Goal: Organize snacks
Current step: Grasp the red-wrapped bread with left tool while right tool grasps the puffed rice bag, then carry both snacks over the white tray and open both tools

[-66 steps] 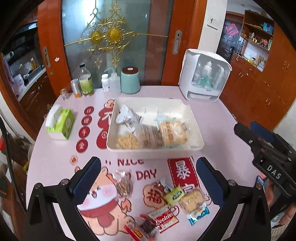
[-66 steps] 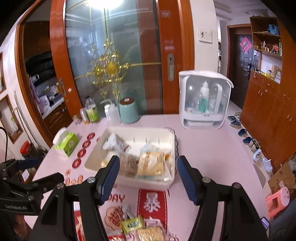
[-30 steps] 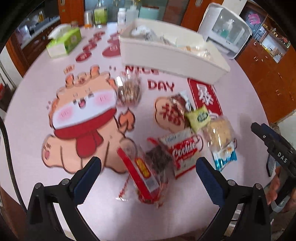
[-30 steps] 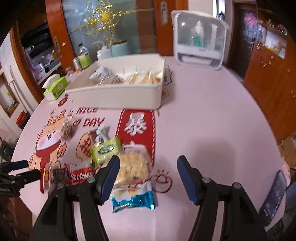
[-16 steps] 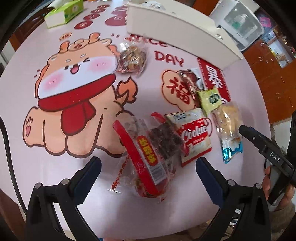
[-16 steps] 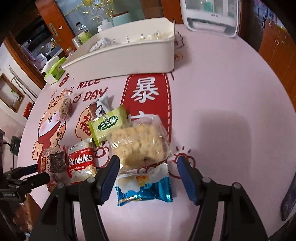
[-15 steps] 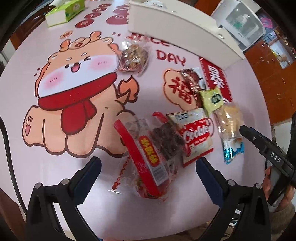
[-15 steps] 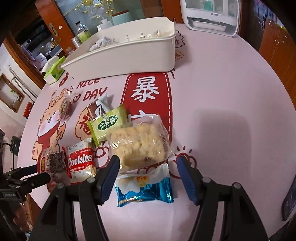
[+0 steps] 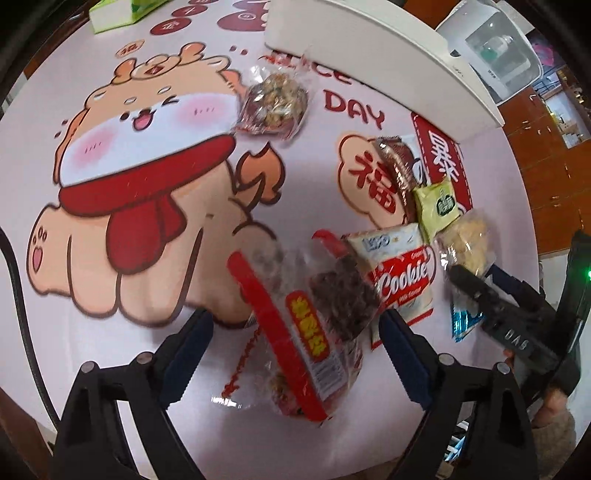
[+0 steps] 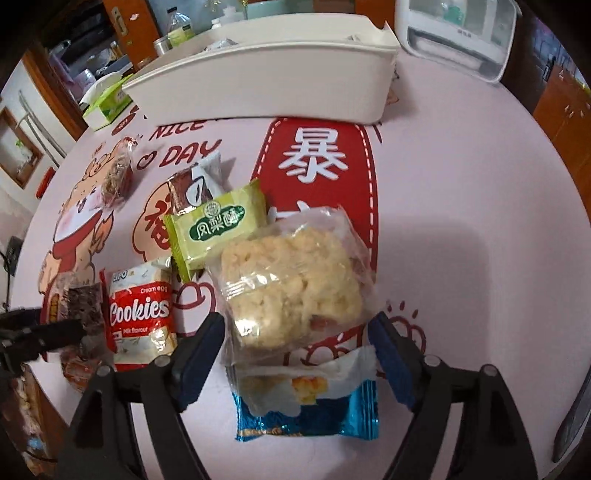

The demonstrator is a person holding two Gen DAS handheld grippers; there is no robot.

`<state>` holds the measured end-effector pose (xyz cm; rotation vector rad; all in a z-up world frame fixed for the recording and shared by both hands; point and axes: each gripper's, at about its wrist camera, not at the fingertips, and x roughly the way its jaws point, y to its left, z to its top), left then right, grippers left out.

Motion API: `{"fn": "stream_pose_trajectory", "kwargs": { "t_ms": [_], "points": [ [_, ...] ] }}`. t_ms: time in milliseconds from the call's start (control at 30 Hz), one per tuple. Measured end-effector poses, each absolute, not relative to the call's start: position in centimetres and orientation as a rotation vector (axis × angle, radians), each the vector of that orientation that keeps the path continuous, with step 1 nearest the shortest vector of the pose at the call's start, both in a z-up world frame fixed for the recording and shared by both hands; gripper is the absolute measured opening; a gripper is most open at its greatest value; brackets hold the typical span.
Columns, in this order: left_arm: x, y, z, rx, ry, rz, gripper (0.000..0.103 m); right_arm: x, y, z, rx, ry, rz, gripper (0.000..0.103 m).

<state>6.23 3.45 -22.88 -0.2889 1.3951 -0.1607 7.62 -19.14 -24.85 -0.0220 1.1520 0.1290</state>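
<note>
My left gripper (image 9: 295,332) is open, its fingers on either side of a clear packet with a red strip and a dark bar (image 9: 314,325); contact is unclear. My right gripper (image 10: 297,339) is open around the near end of a clear and blue puffed-rice cake packet (image 10: 291,291). Beside it lie a red Cookies packet (image 10: 138,310), a green pastry packet (image 10: 218,221) and a brown packet (image 10: 188,192). A nut packet (image 9: 273,99) lies apart to the left. The white tray (image 10: 258,85) stands behind, holding several snacks.
A green tissue box (image 10: 109,101) sits left of the tray, bottles and a teal jar behind it. A white sterilizer (image 10: 458,33) stands at the back right. The round table's pink cloth (image 10: 461,184) ends close in front of both grippers.
Both grippers have dropped from above the tray towards the loose snacks at the table's front and closed in on them. The left one now straddles the red-strip packet, the right one the rice cake.
</note>
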Motion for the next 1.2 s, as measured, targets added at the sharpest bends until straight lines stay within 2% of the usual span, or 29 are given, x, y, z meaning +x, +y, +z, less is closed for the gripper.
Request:
{"fn": "stream_pose_trajectory", "kwargs": {
  "t_ms": [133,167,200,267,300,333,367,400,467,667,833,1200],
  "points": [
    [7.3,3.1,-23.1,-0.286,1.39,-0.179,0.089,7.5,-18.2,-25.2,-0.094,1.143,0.114,0.082],
    [7.5,2.9,-23.1,-0.274,1.379,-0.183,0.085,7.5,-18.2,-25.2,-0.093,1.142,0.111,0.082],
    [7.7,2.7,-23.1,-0.261,1.369,-0.193,0.077,7.4,-18.3,-25.2,-0.09,1.142,0.109,0.082],
    [8.0,2.1,-23.0,-0.233,1.358,-0.234,0.047,7.4,-18.4,-25.2,-0.09,1.143,0.109,0.081],
    [8.3,1.8,-23.0,-0.246,1.363,-0.267,0.038,7.4,-18.4,-25.2,-0.09,1.14,0.108,0.079],
    [8.3,1.6,-23.1,-0.252,1.369,-0.28,0.02,7.3,-18.4,-25.2,-0.094,1.133,0.109,0.074],
    [8.4,1.3,-23.2,-0.246,1.375,-0.283,0.016,7.2,-18.4,-25.1,-0.094,1.129,0.113,0.069],
    [8.4,1.0,-23.2,-0.226,1.373,-0.281,0.016,7.2,-18.4,-25.0,-0.091,1.128,0.116,0.067],
    [8.1,0.6,-22.9,-0.189,1.363,-0.285,0.015,7.1,-18.4,-24.6,-0.078,1.12,0.133,0.039],
    [7.8,0.6,-20.9,-0.178,1.31,-0.284,0.015,6.9,-19.1,-23.7,-0.008,1.116,0.133,0.036],
    [8.2,1.2,-17.2,-0.19,1.234,-0.293,0.015,6.5,-19.2,-21.1,0.05,1.04,0.148,0.036],
    [11.2,1.1,-7.1,-0.185,1.055,-0.347,0.015,7.6,-17.6,-10.7,0.057,0.794,0.187,0.036]
  ]
}}
